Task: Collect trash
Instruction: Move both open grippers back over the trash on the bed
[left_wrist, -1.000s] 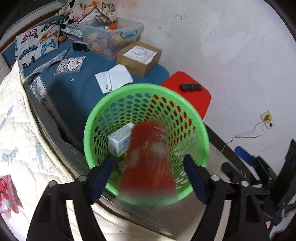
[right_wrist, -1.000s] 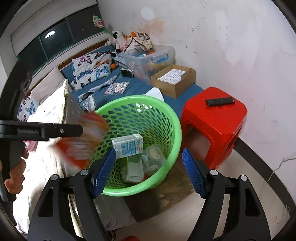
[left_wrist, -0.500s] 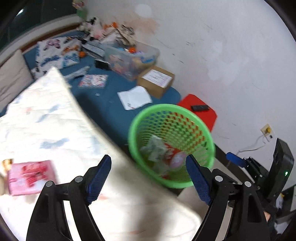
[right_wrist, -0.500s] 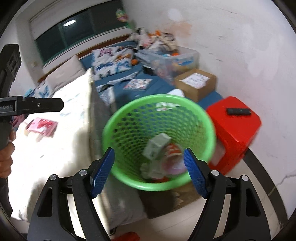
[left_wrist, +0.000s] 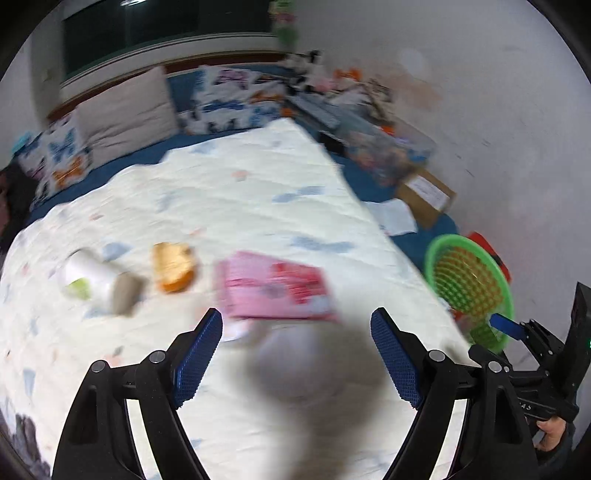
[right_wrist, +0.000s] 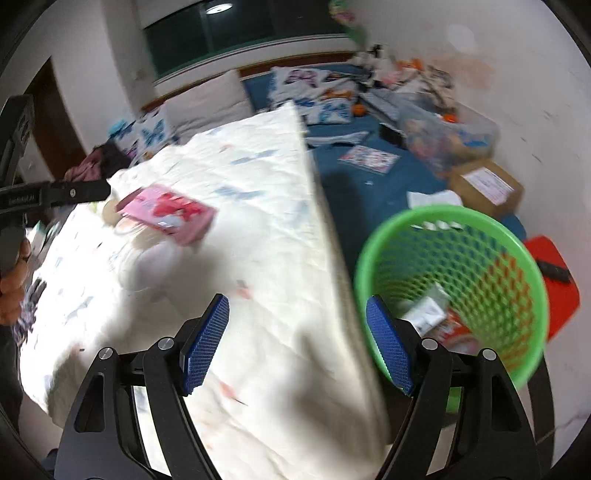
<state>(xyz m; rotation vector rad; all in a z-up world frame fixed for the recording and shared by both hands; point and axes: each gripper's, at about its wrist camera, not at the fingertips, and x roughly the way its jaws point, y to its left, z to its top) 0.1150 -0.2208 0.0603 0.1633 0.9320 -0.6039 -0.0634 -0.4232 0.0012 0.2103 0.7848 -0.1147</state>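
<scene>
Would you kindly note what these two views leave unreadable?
- Pink packet: print smeared by motion blur, left wrist view.
- White cylinder and orange item: blurred, identity unclear.
- Green basket contents: blurred, partly behind the right hand-held gripper.
- Pale round object by the left hand-held gripper: blurred and shadowed.

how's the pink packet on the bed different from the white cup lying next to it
The pink packet is flat and rectangular; the white cup is round, lying on its side. The packet is pink with red print; the cup is white with a green patch. The packet lies nearer the left tool, just ahead of its open fingers; the cup lies farther left, past an orange item. Both rest loose on the white quilt, outside the green basket.
</scene>
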